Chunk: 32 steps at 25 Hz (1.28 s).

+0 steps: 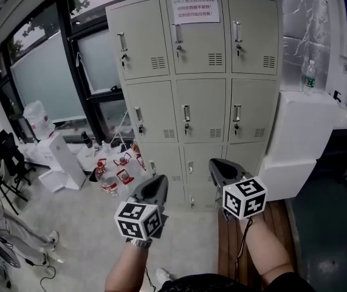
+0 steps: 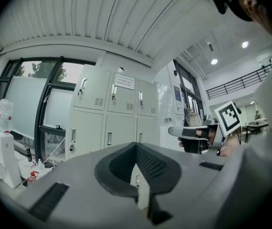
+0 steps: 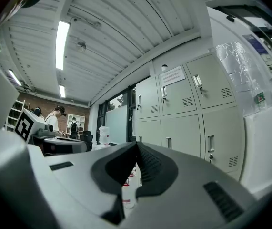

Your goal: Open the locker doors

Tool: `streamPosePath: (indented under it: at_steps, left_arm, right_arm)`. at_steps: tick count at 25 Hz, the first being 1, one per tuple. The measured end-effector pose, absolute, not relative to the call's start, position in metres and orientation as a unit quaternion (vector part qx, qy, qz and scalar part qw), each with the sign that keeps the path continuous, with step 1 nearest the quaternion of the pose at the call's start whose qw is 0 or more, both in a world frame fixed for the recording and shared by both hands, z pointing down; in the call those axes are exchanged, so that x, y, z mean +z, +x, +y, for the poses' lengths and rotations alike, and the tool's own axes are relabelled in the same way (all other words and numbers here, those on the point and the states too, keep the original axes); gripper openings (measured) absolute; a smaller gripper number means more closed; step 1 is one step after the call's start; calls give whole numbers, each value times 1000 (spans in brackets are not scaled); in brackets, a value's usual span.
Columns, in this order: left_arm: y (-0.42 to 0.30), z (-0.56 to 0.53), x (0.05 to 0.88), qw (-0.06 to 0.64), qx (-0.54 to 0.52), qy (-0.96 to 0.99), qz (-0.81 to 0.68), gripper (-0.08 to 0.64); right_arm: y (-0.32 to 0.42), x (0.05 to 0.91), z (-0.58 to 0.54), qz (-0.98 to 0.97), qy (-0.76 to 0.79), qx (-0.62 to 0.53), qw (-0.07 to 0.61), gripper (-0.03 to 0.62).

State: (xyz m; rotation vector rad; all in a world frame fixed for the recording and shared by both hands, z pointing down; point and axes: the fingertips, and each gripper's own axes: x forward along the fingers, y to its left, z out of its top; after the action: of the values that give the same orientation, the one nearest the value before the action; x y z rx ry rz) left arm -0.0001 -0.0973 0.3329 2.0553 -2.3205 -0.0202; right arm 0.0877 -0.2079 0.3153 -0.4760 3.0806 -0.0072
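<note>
Although both hand-held grippers (image 2: pixel 136 144) (image 3: pixel 136 143) are closed, only the right gripper view shows brickwork (image 3: pixel 45 101).

You stand on a grey floor (image 1: pixel 88 242). Dark-framed windows (image 1: pixel 45 72) fill the wall to your left, with white boxes (image 1: pixel 64 158) near them. A ribbed ceiling (image 3: pixel 116 27) carries a lit strip light (image 3: pixel 62 37).

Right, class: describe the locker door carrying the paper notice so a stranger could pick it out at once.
Find the grey locker cabinet standing right of the dark-framed window. Look along its top row to the middle door. It alone carries a white paper notice across its top; the neighbouring doors are bare.
</note>
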Motion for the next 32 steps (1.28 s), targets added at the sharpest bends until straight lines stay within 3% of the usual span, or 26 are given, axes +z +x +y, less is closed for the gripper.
streamPosePath:
  at_steps: [12,32]
  left_arm:
    - [-52,-82,325,25,-9,643,-765,-2]
    - [-204,-81,305,22,-20,651,-759,-2]
  right_arm:
    - [23,293,-197,993,-117,3,13,0]
    - [-154,252,-190,994,-100,29,20,0]
